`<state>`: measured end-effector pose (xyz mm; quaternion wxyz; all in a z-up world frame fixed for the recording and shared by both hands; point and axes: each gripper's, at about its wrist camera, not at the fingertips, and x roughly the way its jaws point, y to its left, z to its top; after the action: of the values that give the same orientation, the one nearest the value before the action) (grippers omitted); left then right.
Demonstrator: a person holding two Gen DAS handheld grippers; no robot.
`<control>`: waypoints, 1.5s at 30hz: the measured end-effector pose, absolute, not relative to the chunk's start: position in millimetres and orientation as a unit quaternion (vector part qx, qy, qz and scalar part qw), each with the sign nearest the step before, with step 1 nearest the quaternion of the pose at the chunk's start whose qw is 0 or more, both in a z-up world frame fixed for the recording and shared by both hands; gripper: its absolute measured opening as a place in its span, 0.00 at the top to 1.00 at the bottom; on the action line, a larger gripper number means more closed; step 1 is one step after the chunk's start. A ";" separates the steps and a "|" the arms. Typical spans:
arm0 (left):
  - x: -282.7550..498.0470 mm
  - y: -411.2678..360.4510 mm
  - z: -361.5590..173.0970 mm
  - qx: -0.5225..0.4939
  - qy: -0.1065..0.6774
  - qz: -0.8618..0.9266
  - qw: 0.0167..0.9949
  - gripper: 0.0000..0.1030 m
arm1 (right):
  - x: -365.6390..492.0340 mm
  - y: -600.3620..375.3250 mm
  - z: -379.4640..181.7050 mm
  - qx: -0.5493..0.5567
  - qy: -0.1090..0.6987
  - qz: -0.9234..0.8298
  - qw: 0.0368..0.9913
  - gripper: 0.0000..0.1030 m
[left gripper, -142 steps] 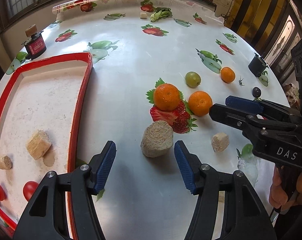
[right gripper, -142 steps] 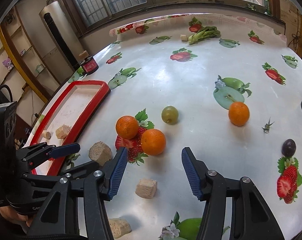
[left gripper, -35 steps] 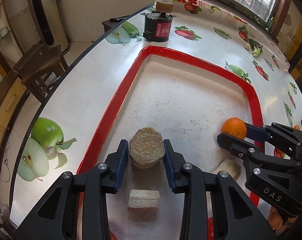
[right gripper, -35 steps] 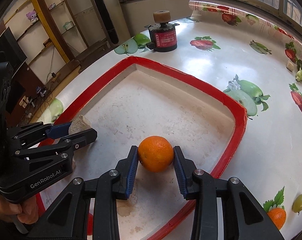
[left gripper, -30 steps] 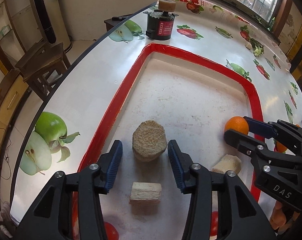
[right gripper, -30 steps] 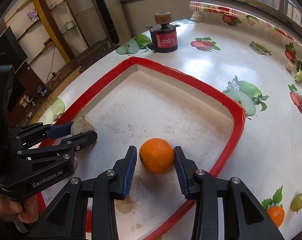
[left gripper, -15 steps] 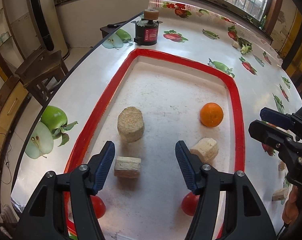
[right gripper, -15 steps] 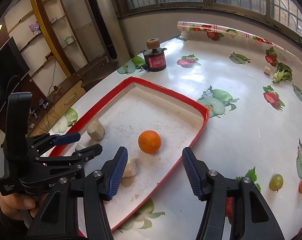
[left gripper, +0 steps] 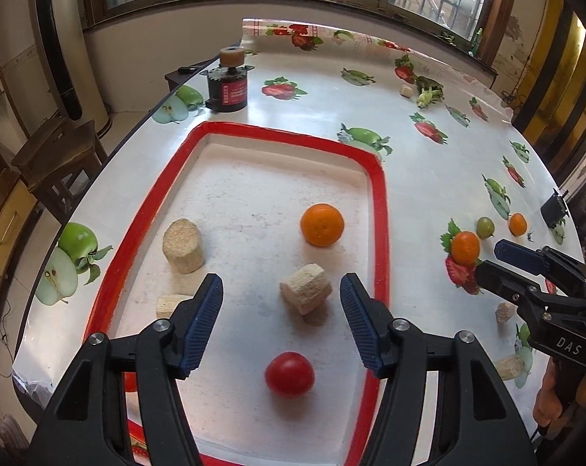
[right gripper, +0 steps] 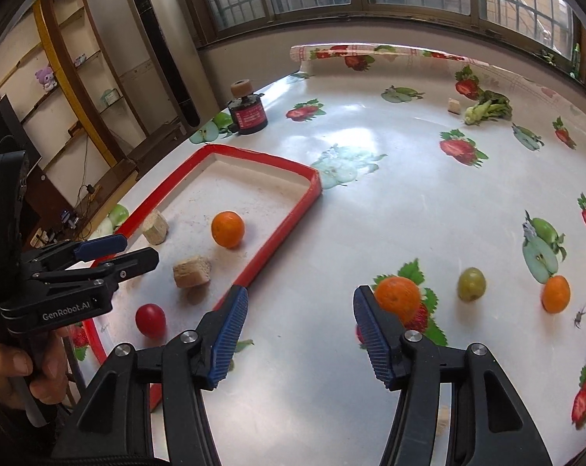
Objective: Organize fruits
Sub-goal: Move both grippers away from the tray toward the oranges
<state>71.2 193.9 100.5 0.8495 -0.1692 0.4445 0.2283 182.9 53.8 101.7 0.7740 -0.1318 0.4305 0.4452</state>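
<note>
Our left gripper (left gripper: 279, 312) hangs over the red-rimmed tray (left gripper: 378, 202), jaws apart and empty after opening. In the tray we see a tan cylinder (left gripper: 183, 240), then an orange (left gripper: 322, 225). Our right gripper (right gripper: 300, 328), likewise just spread and empty, hovers above the table (right gripper: 390, 202).

I list: black red-labelled canister (left gripper: 228, 91) upper left; wooden stool (left gripper: 56, 151) left; greens (right gripper: 487, 110) upper right.

Bright window daylight, tabletop glare, fisheye-warped edges.
</note>
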 end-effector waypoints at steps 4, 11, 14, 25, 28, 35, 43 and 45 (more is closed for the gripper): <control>79.7 177.0 104.7 -0.160 0.443 0.212 0.856 0.40 | 194.3 20.7 101.2 -0.119 0.435 0.421 0.787 0.43; 94.6 151.5 108.3 -0.149 0.446 0.186 0.863 0.40 | 215.2 -37.5 101.0 -0.094 0.440 0.375 0.811 0.43; 101.6 142.6 107.6 -0.147 0.449 0.178 0.863 0.40 | 223.5 -57.4 102.2 -0.086 0.440 0.359 0.819 0.43; 131.6 103.9 98.0 -0.120 0.469 0.138 0.864 0.40 | 244.0 -102.6 99.7 -0.063 0.444 0.324 0.833 0.42; 140.8 96.3 95.1 -0.114 0.474 0.131 0.863 0.40 | 250.2 -111.7 97.2 -0.056 0.447 0.315 0.835 0.42; 172.0 80.5 85.4 -0.102 0.479 0.115 0.864 0.40 | 274.7 -109.1 92.1 -0.051 0.442 0.310 0.840 0.42; 194.2 77.0 75.7 -0.100 0.483 0.104 0.864 0.40 | 291.4 -97.0 82.9 -0.067 0.452 0.317 0.831 0.42; 200.0 79.5 69.3 -0.105 0.490 0.107 0.859 0.40 | 280.8 -96.8 81.4 -0.076 0.450 0.329 0.827 0.42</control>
<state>200.0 79.5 69.3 0.8586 -0.1047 0.4903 0.1068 280.8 -96.8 81.4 0.8269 -0.0758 0.4500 0.3287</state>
